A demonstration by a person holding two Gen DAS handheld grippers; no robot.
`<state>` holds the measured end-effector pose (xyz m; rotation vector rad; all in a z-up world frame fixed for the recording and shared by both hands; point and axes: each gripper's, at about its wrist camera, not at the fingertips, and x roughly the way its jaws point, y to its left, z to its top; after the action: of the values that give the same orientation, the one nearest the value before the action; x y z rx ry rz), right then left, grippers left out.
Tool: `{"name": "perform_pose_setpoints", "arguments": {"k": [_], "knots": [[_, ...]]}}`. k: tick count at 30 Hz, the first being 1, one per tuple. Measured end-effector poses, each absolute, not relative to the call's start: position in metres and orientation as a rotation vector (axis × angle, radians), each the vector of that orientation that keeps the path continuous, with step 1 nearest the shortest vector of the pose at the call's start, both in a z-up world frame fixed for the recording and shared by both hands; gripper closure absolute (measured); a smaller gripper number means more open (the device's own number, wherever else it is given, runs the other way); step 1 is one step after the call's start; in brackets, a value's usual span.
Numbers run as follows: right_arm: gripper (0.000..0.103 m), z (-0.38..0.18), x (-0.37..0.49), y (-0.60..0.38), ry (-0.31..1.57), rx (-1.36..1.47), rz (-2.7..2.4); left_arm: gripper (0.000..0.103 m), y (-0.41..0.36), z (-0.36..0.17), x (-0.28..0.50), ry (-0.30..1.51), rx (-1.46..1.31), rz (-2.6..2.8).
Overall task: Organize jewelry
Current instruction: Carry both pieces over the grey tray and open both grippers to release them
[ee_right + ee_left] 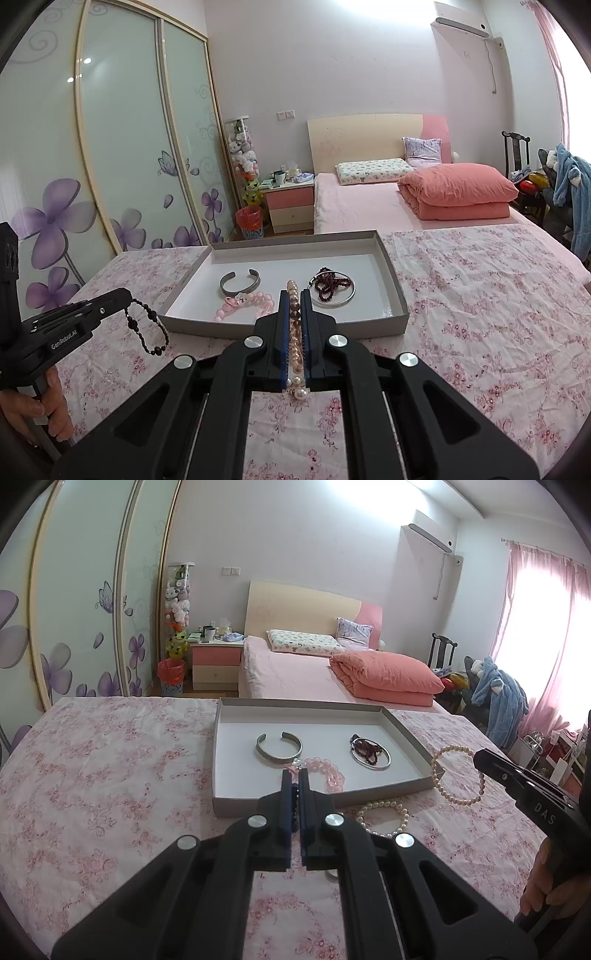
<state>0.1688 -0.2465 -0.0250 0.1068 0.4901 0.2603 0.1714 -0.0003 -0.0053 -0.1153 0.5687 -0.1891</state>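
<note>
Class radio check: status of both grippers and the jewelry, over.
Left hand-held gripper shut on black bead bracelet. Right hand-held gripper shut on pearl strand. Tray ahead, unobstructed.

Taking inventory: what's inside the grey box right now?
Inside the grey box: a silver cuff, pink bead bracelet, and dark red beads on a silver bangle. The right gripper hides part.

We see left gripper [127, 301]: black, white "GenRoboLAI" lettering | right gripper [294, 295]: black, blue pads, 4 silver screws, "DAS" marking
</note>
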Motion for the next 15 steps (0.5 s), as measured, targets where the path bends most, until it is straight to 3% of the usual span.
{"name": "perform_pose_setpoints", "arguments": {"k": [15], "knots": [[0.097,-0.011,0.223,-0.241,0.45,0.121,0.229,0.099,-0.008,0.014,0.223,0.557,-0.116,-0.194]]}}
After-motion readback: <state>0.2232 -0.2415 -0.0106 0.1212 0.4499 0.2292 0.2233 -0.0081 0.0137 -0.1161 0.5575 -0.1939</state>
